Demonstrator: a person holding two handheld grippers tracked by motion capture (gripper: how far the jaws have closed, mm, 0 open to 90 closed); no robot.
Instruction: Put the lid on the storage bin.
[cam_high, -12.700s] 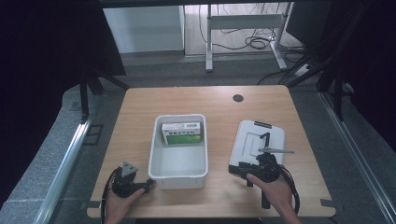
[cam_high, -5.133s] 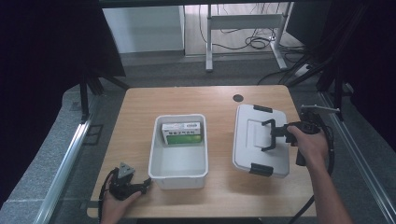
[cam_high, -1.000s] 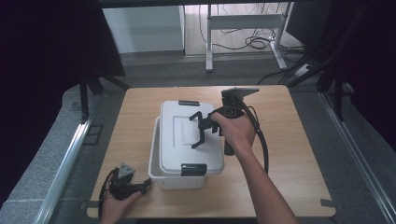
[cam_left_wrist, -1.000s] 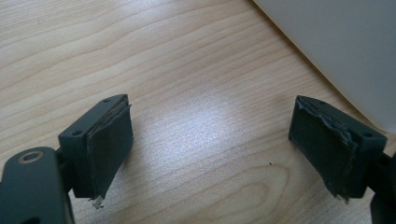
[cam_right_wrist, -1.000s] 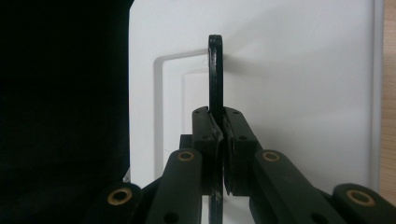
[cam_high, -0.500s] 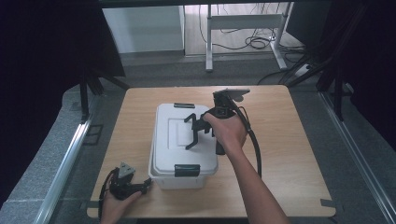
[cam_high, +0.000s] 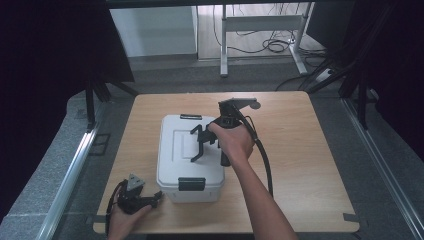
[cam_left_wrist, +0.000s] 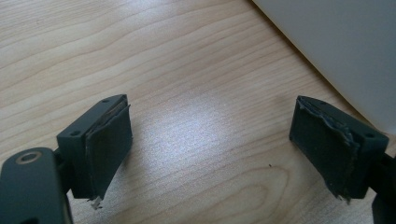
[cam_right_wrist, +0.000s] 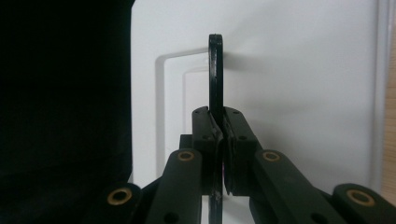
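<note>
A white plastic box (cam_high: 192, 192) stands left of the middle of the wooden table (cam_high: 310, 165), and its white lid (cam_high: 175, 150) lies on top of it. My right gripper (cam_high: 199, 145) reaches over the lid from the right and is shut on the lid's thin black handle (cam_right_wrist: 215, 74), which stands upright between the jaws (cam_right_wrist: 219, 135). My left gripper (cam_high: 137, 197) rests at the table's near left corner, just left of the box. It is open over bare wood (cam_left_wrist: 210, 140), with the box wall (cam_left_wrist: 341, 46) off to one side.
Black latches sit at the lid's near edge (cam_high: 191, 184) and far edge (cam_high: 191, 117). The right gripper's cable (cam_high: 265, 165) trails over the table beside the forearm. The table's right half is bare wood. Metal rails (cam_high: 65, 180) flank the table.
The right gripper has carried the lid left by its handle and lowered it from a tilt until it lies flat on the box. The left gripper has stayed where it was.
</note>
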